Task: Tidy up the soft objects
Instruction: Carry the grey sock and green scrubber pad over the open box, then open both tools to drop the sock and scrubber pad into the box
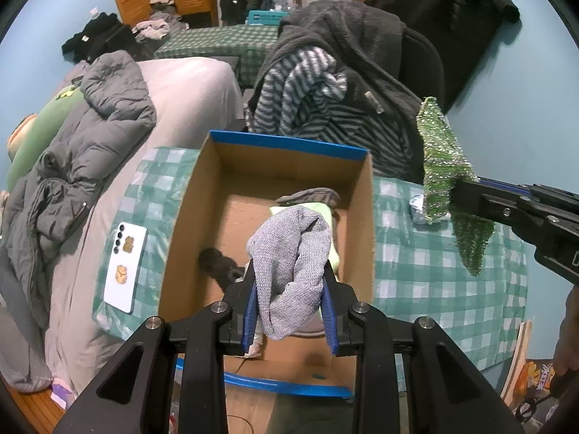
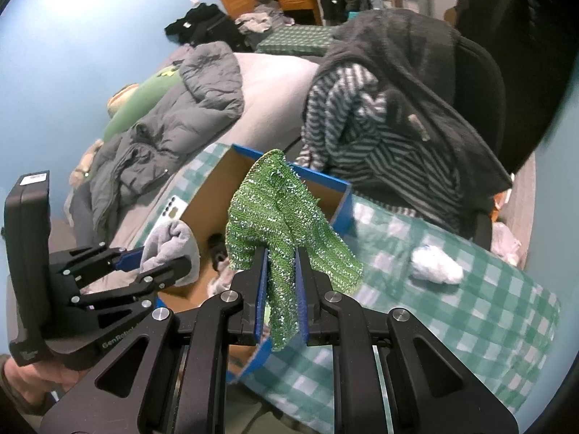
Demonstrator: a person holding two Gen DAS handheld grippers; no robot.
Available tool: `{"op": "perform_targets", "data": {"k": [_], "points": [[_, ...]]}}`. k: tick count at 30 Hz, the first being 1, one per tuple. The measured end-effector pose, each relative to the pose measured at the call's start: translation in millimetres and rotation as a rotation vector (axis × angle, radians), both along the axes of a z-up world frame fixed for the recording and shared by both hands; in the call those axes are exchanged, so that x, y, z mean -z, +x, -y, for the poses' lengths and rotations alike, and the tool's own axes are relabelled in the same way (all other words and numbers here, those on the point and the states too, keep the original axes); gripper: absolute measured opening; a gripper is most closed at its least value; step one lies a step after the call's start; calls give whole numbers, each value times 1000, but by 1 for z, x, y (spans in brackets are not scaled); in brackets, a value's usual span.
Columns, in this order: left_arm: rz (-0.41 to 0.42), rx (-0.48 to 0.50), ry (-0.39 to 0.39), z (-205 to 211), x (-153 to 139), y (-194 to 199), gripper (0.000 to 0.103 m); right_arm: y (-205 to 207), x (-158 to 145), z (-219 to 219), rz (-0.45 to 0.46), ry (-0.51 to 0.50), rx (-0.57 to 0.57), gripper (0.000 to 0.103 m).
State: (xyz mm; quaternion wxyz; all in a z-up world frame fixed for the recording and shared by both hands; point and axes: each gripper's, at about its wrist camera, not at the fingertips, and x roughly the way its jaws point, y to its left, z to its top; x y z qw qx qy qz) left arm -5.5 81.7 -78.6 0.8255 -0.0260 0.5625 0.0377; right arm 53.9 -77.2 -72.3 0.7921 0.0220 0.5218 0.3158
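My left gripper point(image 1: 289, 271) is shut on a bunched grey knit cloth point(image 1: 289, 256) and hangs above the open cardboard box point(image 1: 181, 213) with blue rims. Inside the box lie a dark sock point(image 1: 217, 258), a pale green cloth point(image 1: 334, 253) and a grey piece point(image 1: 311, 195). My right gripper point(image 2: 281, 253) is shut on a sparkly green knit cloth point(image 2: 275, 209), held over the checked tablecloth to the right of the box point(image 2: 213, 195). In the right wrist view the left gripper point(image 2: 163, 258) with its grey cloth point(image 2: 170, 242) shows at the left. The green cloth point(image 1: 439, 159) and right gripper point(image 1: 459, 195) also show in the left wrist view.
A white phone point(image 1: 125, 267) lies on the green checked tablecloth point(image 1: 427, 278) left of the box. A crumpled white wad point(image 2: 436, 266) sits on the cloth to the right. A chair draped with striped and dark clothes point(image 1: 318, 101) stands behind; a bed with a grey jacket point(image 1: 90, 137) lies left.
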Motion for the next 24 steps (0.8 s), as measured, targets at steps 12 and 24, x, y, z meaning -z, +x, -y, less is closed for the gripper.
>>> {"op": "perform_targets", "data": {"k": [12, 24], "points": [[-24, -45, -3, -31, 9, -2, 30, 4, 2, -50, -17, 4, -71, 13], [-82, -64, -21, -51, 36, 6, 30, 17, 33, -80, -100, -6, -93, 13]]}}
